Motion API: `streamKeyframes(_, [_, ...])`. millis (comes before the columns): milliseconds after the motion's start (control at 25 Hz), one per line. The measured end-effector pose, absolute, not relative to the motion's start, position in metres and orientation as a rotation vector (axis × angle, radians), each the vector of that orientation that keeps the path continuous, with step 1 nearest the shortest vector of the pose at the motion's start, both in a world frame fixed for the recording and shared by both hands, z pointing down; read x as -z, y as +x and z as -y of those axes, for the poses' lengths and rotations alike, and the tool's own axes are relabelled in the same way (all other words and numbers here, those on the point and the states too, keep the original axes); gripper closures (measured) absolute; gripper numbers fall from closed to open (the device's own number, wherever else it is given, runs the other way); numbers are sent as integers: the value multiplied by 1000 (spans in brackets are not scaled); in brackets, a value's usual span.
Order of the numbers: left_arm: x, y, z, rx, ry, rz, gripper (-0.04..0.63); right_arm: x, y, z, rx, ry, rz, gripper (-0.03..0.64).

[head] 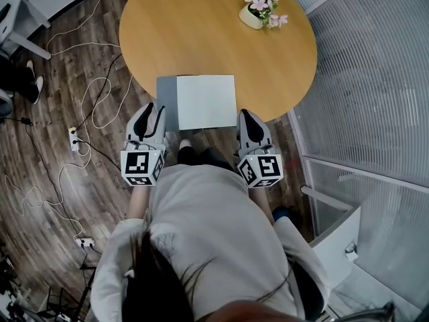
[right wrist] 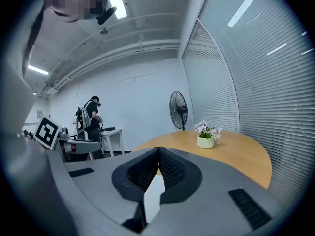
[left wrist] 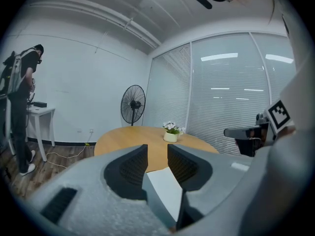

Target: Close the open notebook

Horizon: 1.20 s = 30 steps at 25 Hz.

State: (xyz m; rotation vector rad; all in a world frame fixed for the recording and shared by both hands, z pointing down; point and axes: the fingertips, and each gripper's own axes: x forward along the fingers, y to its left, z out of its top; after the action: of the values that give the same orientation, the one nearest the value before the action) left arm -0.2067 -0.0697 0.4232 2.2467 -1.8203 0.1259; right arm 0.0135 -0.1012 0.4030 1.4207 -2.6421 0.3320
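The open notebook [head: 206,101] lies at the near edge of the round wooden table [head: 201,25], a white page to the right and a grey leaf [head: 167,99] to the left. My left gripper [head: 153,107] hovers just off the notebook's left side, jaws apart with nothing between the pads; in the left gripper view [left wrist: 157,149] the white page [left wrist: 165,191] shows through the gap. My right gripper [head: 245,115] is at the notebook's near right corner, its tips together [right wrist: 158,150] and holding nothing. The page [right wrist: 153,193] shows below them.
A white pot of pink flowers [head: 258,12] stands at the table's far right. Glass walls with blinds [head: 375,79] close off the right. Cables and a power strip [head: 74,138] lie on the wooden floor to the left. A standing fan [left wrist: 133,104] and a person [left wrist: 19,107] at a white desk are beyond.
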Motion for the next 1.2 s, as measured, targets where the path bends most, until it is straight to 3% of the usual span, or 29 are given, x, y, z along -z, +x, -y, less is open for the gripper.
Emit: streamKeyframes(1200, [-457,-199,91,-171,2072,1847,459,-414,20,154,-413,1273,2669,615])
